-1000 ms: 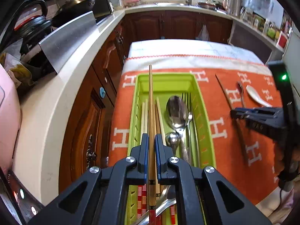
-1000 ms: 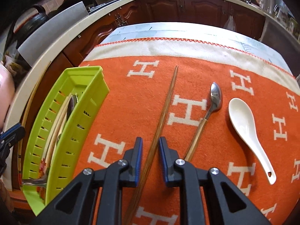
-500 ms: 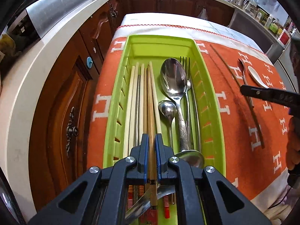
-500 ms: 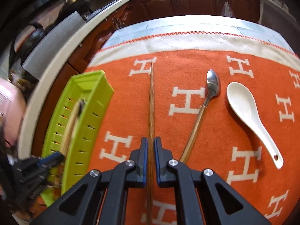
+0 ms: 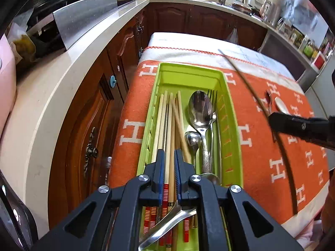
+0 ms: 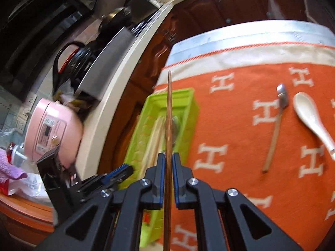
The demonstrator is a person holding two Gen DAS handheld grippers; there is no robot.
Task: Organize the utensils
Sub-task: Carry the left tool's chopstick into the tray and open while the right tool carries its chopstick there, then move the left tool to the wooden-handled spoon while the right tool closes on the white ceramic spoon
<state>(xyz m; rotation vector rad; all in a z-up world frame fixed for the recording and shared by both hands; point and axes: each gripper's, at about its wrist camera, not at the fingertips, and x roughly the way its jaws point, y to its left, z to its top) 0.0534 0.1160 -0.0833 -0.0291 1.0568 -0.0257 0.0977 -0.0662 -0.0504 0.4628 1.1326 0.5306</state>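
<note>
Left wrist view: the left gripper has let go of its chopstick; its jaws now stand slightly apart and empty over the sticks lying in the green tray on the desk, so that piece is filed. At right, the right gripper has lifted the dark chopstick off the orange cloth.

Right wrist view: the right gripper has its jaws clamped on the thin brown chopstick, now swung over the tray. A wooden-handled spoon and a white spoon remain on the cloth.
</note>
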